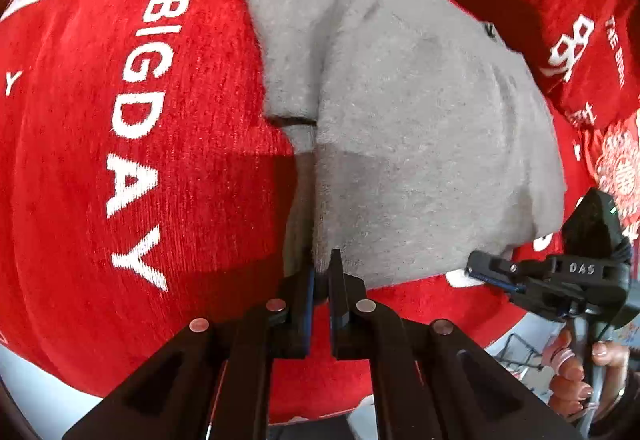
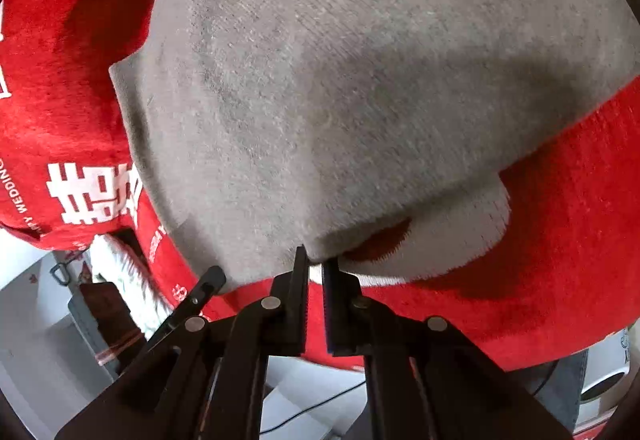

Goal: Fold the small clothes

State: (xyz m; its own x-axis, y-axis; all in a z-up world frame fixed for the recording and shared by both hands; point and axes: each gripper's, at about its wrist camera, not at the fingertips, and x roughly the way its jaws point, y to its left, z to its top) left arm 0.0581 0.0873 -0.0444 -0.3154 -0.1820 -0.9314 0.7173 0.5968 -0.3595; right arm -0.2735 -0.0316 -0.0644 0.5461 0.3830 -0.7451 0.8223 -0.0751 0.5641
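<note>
In the left wrist view the left gripper [image 1: 322, 268] fills the bottom centre, its jaws drawn narrow and pinching the near hem of the grey garment [image 1: 400, 120]; the garment spreads from the fingertips up through the centre toward the top of the frame, one sleeve folded along its left side; it lies on a red cloth [image 1: 80, 160] with white lettering down the left; at the right edge the right gripper [image 1: 476, 268] reaches in, carried by a hand [image 1: 576, 372] at lower right. In the right wrist view the right gripper [image 2: 316, 260] sits bottom centre, jaws narrow and clamped on the garment's near corner [image 2: 320, 248]; grey fabric [image 2: 360, 80] fills the centre and top; red cloth [image 2: 520, 260] borders it left and right.
</note>
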